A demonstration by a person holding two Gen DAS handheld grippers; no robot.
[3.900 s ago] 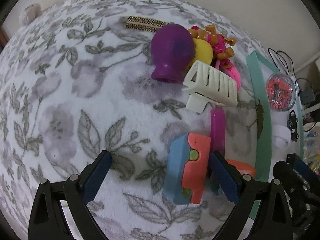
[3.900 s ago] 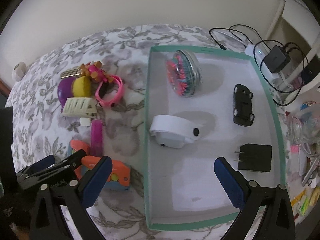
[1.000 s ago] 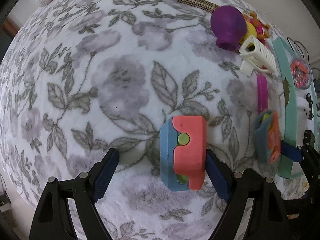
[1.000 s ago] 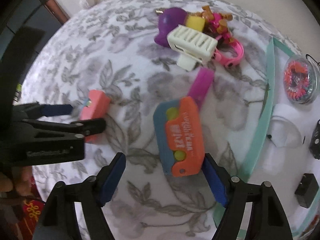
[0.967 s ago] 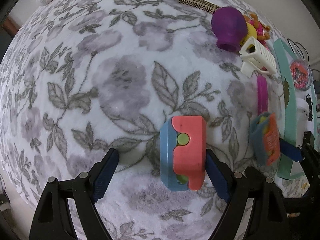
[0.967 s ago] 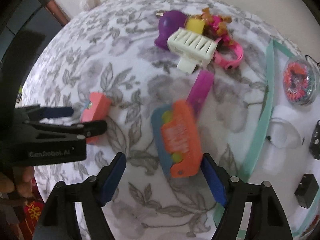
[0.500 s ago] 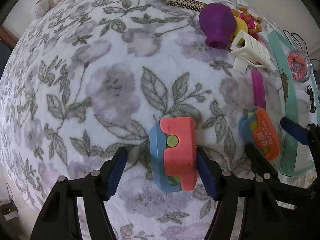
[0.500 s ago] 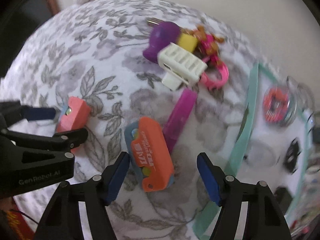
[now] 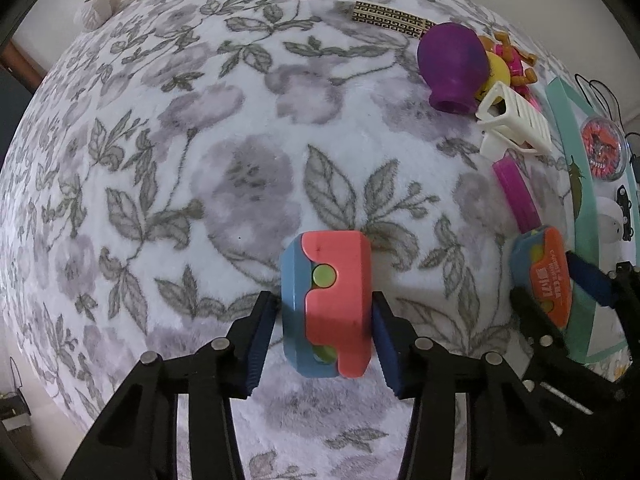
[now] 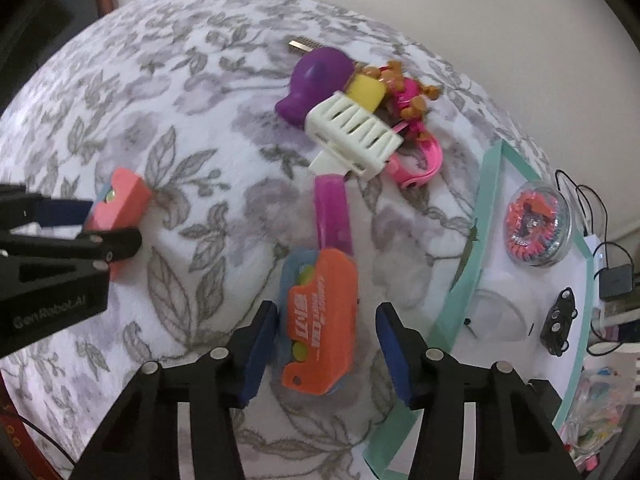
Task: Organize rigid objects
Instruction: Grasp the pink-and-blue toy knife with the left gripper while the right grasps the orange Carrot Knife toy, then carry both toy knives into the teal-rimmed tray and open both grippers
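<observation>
A coral and blue toy block [image 9: 334, 300] lies on the floral blanket. My left gripper [image 9: 323, 302] points straight down over it, jaws closing, both blue pads touching its sides. A second block, orange on blue with white lettering [image 10: 320, 316], lies beside the teal tray rim. My right gripper [image 10: 326, 312] straddles it with jaws closing: the left pad [image 10: 264, 332] is at its blue edge, and a gap remains at the right pad. Each gripper also shows in the other's view: the left gripper [image 10: 100, 220] on the coral block [image 10: 120, 200], and the right gripper [image 9: 560, 292] around the orange block [image 9: 546, 272].
A teal-rimmed tray [image 10: 486, 184] on the right holds a round clear case [image 10: 534, 230], a black toy car [image 10: 558, 320] and a white device [image 10: 496, 320]. Beyond the blocks lie a pink strip [image 10: 332, 212], a white claw clip [image 10: 352, 132], a purple vase toy [image 10: 316, 76] and a pink bracelet [image 10: 420, 164].
Both pairs of jaws have narrowed around their blocks. The left pads now touch the coral block. The right gripper has tilted, and the orange block sits more centrally between its fingers.
</observation>
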